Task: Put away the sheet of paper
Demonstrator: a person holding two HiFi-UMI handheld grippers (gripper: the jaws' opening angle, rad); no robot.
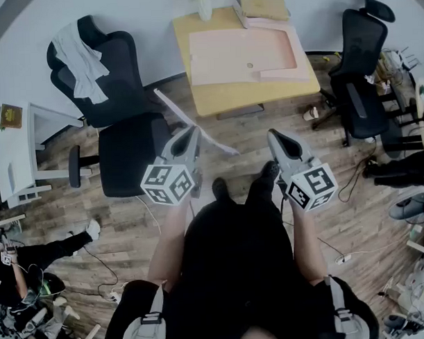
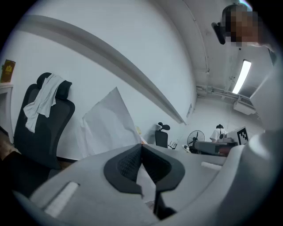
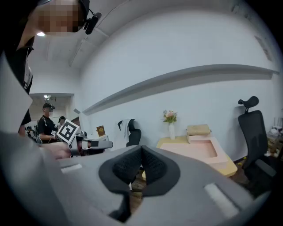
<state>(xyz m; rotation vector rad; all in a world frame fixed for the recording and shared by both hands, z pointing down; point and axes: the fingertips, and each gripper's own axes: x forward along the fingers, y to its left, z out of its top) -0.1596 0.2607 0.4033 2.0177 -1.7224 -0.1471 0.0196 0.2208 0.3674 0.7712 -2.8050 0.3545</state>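
The white sheet of paper (image 1: 221, 145) shows edge-on in the head view, slanting over the floor in front of the yellow table (image 1: 265, 97). My left gripper (image 1: 194, 132) is shut on it near its middle. In the left gripper view the sheet (image 2: 110, 126) rises curled above the closed jaws of the left gripper (image 2: 141, 148), and a strip of it shows below the pads. My right gripper (image 1: 273, 136) is held level beside it, apart from the paper. In the right gripper view the right gripper (image 3: 141, 151) is shut with nothing between its pads.
A pink tray (image 1: 291, 55), a brown folder (image 1: 262, 5) and a vase (image 1: 204, 6) are on the table. A black chair (image 1: 116, 106) with a white cloth (image 1: 83, 55) stands at the left, another chair (image 1: 358, 70) at the right. A white desk (image 1: 17, 151) is at far left; cables cross the wood floor.
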